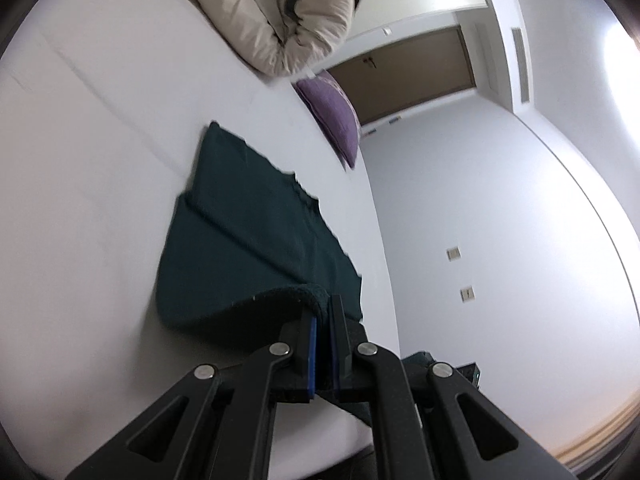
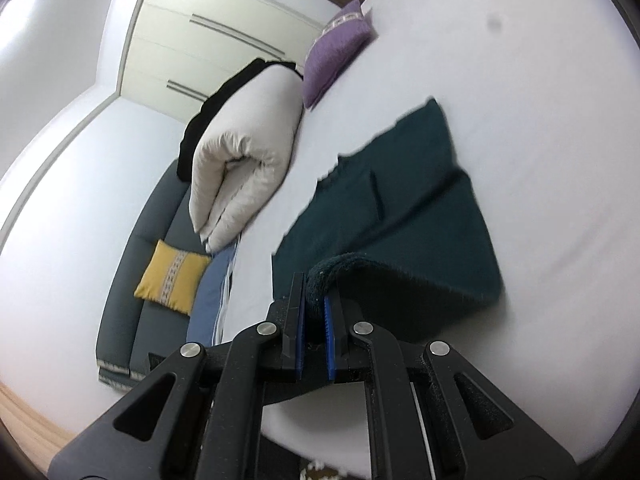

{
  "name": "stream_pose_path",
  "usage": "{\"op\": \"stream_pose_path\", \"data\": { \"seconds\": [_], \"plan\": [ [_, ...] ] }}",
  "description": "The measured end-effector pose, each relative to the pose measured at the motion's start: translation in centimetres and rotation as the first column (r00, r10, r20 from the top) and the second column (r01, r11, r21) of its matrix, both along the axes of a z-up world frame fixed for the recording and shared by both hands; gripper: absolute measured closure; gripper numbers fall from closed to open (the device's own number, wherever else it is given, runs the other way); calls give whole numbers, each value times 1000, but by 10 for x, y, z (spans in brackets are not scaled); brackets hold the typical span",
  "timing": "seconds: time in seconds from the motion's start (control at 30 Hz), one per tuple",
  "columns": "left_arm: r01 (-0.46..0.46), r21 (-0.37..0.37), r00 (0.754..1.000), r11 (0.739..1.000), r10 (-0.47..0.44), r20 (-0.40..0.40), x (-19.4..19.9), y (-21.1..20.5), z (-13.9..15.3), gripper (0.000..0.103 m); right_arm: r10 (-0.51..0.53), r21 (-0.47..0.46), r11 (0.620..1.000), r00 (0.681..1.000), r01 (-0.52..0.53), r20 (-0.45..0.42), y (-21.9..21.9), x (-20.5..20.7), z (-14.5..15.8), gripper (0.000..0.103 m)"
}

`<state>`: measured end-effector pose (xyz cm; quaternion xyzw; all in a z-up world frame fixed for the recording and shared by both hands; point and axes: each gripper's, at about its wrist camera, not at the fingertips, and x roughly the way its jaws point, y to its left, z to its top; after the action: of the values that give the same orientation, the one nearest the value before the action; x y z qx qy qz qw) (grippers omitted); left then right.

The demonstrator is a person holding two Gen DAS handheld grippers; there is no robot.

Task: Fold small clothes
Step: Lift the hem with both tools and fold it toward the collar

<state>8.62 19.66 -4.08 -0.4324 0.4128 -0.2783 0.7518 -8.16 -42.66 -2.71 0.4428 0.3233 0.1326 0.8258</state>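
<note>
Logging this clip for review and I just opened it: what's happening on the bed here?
A person with a gripper in each hand is folding a dark teal garment on a white bed. The left gripper and right gripper are each shut on the garment's near edge, lifted off the sheet and curling over; the rest lies flat. A rolled beige duvet and a purple cushion lie beyond it.

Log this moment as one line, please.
left tool: shut on teal garment | right tool: shut on teal garment | near edge lifted off white bed | fold unfinished
</note>
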Motion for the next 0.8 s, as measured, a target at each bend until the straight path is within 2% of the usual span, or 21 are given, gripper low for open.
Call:
{"op": "stream_pose_path", "data": {
  "seconds": [0.17, 0.33, 0.6, 0.8],
  "plan": [
    [-43, 9, 999, 999, 43, -24, 52, -8, -9, 97, -27, 14, 1000, 1000, 27, -5, -14, 63, 6, 96],
    [-73, 26, 996, 997, 75, -46, 101, -17, -25, 97, -71, 16, 997, 997, 71, -32, -31, 126, -2, 96],
    [-86, 88, 994, 992, 92, -64, 170, -37, -49, 97, -128, -34, 992, 985, 125, -112, -47, 210, -43, 96],
    [-106, 133, 991, 985, 116, -73, 214, -43, -67, 97, -155, -19, 988, 976, 154, -149, -57, 264, -73, 96]
  ]
}}
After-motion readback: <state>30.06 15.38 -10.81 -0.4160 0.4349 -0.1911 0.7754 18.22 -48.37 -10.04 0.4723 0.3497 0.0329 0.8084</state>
